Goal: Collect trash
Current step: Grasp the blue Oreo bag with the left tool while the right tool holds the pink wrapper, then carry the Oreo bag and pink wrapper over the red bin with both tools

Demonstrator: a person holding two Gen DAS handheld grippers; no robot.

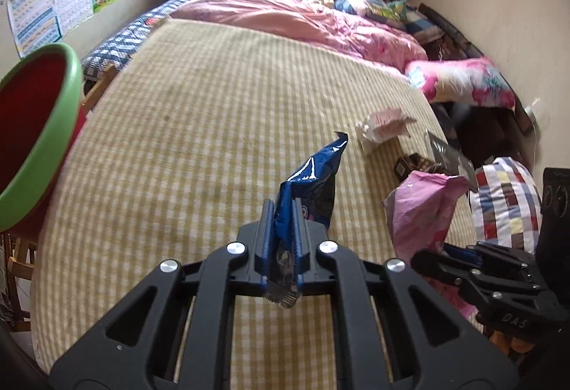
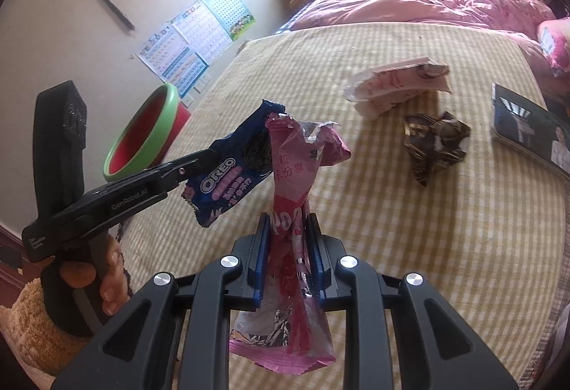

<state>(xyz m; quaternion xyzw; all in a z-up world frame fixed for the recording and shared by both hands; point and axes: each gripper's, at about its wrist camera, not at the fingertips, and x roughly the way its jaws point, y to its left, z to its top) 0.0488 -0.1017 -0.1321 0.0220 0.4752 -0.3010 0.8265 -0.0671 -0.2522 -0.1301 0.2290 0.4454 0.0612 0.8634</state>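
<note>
My left gripper (image 1: 283, 208) is shut on a blue Oreo wrapper (image 1: 313, 183), which sticks up above the checked yellow mattress (image 1: 196, 126). My right gripper (image 2: 286, 222) is shut on a pink foil snack wrapper (image 2: 295, 169), held upright beside the Oreo wrapper (image 2: 228, 183). In the right wrist view the left gripper (image 2: 199, 158) reaches in from the left, with a hand (image 2: 110, 268) on its handle. A crumpled white and pink wrapper (image 2: 395, 87) and a dark brown wrapper (image 2: 434, 144) lie on the mattress further back. A red bin with a green rim (image 1: 39, 140) stands off the bed's left side.
A magazine (image 2: 527, 133) lies at the mattress's right edge. Pink bedding (image 1: 285, 12) and pillows (image 1: 466, 83) are piled at the far end. A patchwork cushion (image 1: 506, 201) sits at the right. Posters (image 2: 199, 37) hang on the left wall.
</note>
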